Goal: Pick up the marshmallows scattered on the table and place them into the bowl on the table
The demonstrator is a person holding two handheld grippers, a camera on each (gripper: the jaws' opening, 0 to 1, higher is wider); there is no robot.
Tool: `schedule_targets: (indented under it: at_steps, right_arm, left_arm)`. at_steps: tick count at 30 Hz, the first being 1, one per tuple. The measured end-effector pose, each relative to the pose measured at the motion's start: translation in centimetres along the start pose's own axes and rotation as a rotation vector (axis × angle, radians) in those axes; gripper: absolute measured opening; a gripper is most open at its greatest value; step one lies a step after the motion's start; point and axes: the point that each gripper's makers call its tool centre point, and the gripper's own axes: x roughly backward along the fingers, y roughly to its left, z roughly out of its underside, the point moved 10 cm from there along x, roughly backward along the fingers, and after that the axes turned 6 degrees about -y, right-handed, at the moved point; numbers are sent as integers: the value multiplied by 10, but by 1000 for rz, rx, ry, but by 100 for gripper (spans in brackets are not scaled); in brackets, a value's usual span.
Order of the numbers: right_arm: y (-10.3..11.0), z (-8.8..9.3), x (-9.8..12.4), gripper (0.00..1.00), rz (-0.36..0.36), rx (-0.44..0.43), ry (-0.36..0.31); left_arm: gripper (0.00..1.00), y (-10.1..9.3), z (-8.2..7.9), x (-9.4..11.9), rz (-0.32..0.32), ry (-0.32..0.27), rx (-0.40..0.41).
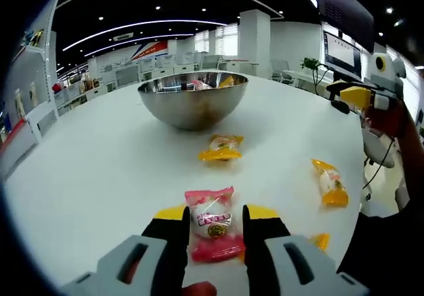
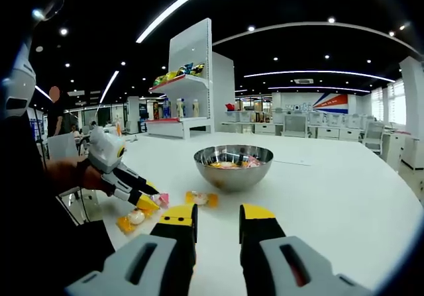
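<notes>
- A pink-wrapped marshmallow (image 1: 213, 224) lies on the white bench (image 1: 99, 157), right between the two jaws of the left claw (image 1: 214, 218); the jaws stand on either side of the packet, close to its edges, and whether they press it cannot be told.
- Beyond it lies a yellow-wrapped marshmallow (image 1: 221, 148), between the pink one and the bowl.
- Another yellow-wrapped marshmallow (image 1: 330, 183) lies off to the right, well apart from the left claw, and a bit of orange wrapper (image 1: 320, 241) shows just beside the right-hand jaw.
- The steel bowl (image 1: 193, 98) stands further back on the bench, with a few wrapped sweets already inside.
- In the right gripper view, the right claw (image 2: 217, 220) hangs above the bench with its jaws parted and nothing between them, pointing toward the bowl.
</notes>
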Motion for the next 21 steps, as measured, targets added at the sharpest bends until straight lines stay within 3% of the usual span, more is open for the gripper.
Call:
schedule_targets:
  at_steps: [10, 21]
  right_arm:
    - [0, 1, 0, 25, 5, -5, 4]
    - [1, 3, -1, 25, 5, -7, 9]
  left_arm:
    - [28, 1, 1, -5, -10, -6, -58]
    - [25, 2, -1, -4, 1, -20, -66]
